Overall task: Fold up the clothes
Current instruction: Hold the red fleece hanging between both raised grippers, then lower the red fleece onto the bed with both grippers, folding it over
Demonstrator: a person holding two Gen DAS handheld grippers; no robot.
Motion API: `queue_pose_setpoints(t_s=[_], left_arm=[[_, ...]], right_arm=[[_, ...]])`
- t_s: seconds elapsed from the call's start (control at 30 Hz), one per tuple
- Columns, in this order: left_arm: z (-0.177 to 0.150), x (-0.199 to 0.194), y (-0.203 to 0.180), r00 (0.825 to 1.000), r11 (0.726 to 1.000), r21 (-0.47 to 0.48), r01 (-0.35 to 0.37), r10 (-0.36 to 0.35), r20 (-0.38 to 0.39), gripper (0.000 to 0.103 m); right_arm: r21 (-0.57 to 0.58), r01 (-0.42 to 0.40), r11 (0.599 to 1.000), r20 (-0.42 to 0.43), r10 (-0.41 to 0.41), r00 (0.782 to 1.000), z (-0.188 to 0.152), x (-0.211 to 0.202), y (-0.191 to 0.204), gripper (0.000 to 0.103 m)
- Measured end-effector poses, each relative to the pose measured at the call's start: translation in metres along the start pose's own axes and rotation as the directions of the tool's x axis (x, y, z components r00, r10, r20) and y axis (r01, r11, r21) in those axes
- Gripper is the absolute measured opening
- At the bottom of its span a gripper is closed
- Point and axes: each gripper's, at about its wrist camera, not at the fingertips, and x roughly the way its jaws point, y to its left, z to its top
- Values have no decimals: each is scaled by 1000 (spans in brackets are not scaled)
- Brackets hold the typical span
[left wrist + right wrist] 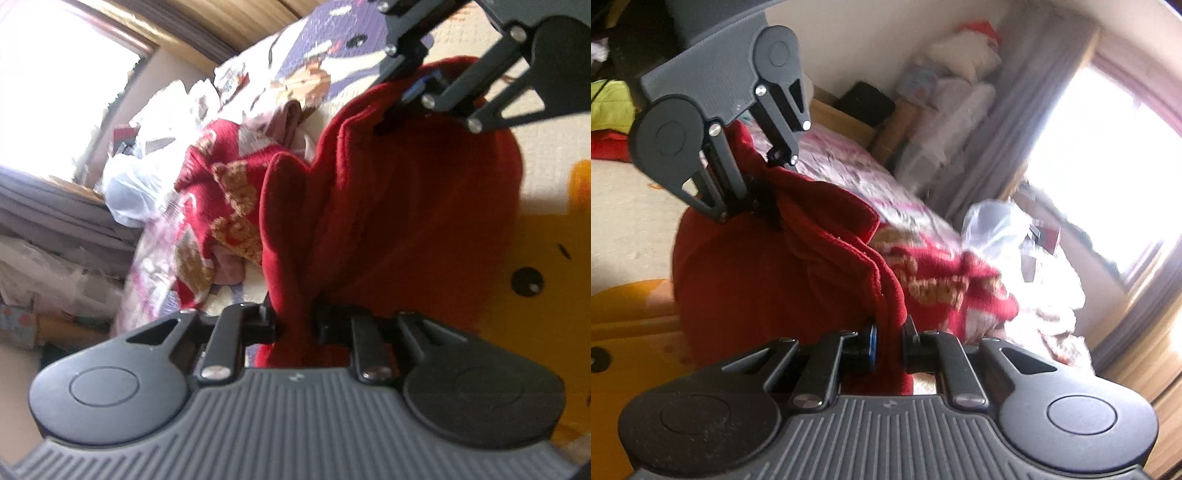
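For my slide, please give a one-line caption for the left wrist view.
Left gripper and right gripper both pinch the plain red garment above a patterned bedspread.

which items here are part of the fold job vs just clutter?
In play:
- plain red garment, stretched between both grippers
- left gripper, shut on it
- right gripper, shut on it

Lying about:
- red patterned knit
- clear plastic bag
- yellow cartoon-face cover
- grey curtain

- Your left wrist camera looks close along its fingers, angled down at the bed (369, 33).
- Your right wrist camera faces likewise; both views share the red garment (757, 280).
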Motion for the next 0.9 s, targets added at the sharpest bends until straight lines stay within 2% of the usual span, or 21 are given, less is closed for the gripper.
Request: queue_pose_setpoints(t_s=[0.2,0.27,0.3,0.33,0.43,0.6,0.7,0.73,0.77,0.83,0.9], left_arm=[[4,56,9,999,998,-61,27,-29,-44,36],[3,67,8,998,997,-75,16,-20,-51,41],[2,71,8,998,997,-79,11,-15,-53,41],[1,73,8,998,997,-83,7,-12,-54,43],[-3,75,10,999,995,-95,-1,-4,-52,51],[-7,71,16,999,995,-104,-11,7,-43,61],[-8,67,21,999,990,-131,-43,40,-29,69],[-8,67,23,998,987,-147,-59,55,-29,71],[-8,66,26,997,984,-164,-73,69,-30,71],[-9,63,29,995,977,-193,-96,92,-30,71],[-10,54,31,991,969,-209,-131,129,-22,71]], right_arm=[[123,-37,992,-92,48,995,-21,61,-10,16],[167,-31,985,-105,49,993,-30,76,-11,22],[187,-27,982,-101,46,994,-31,77,-13,24],[207,-22,978,-98,43,994,-33,79,-15,30],[269,-12,963,-82,35,996,-36,78,-23,38],[431,-1,902,10,-3,1000,-33,41,-47,40],[494,-65,867,104,15,994,-22,21,-52,38],[494,-100,863,126,42,991,-17,18,-48,35],[486,-132,864,137,74,988,-11,20,-43,28],[463,-160,872,111,122,986,-2,35,-28,14],[467,-172,867,87,148,985,2,49,-17,12]])
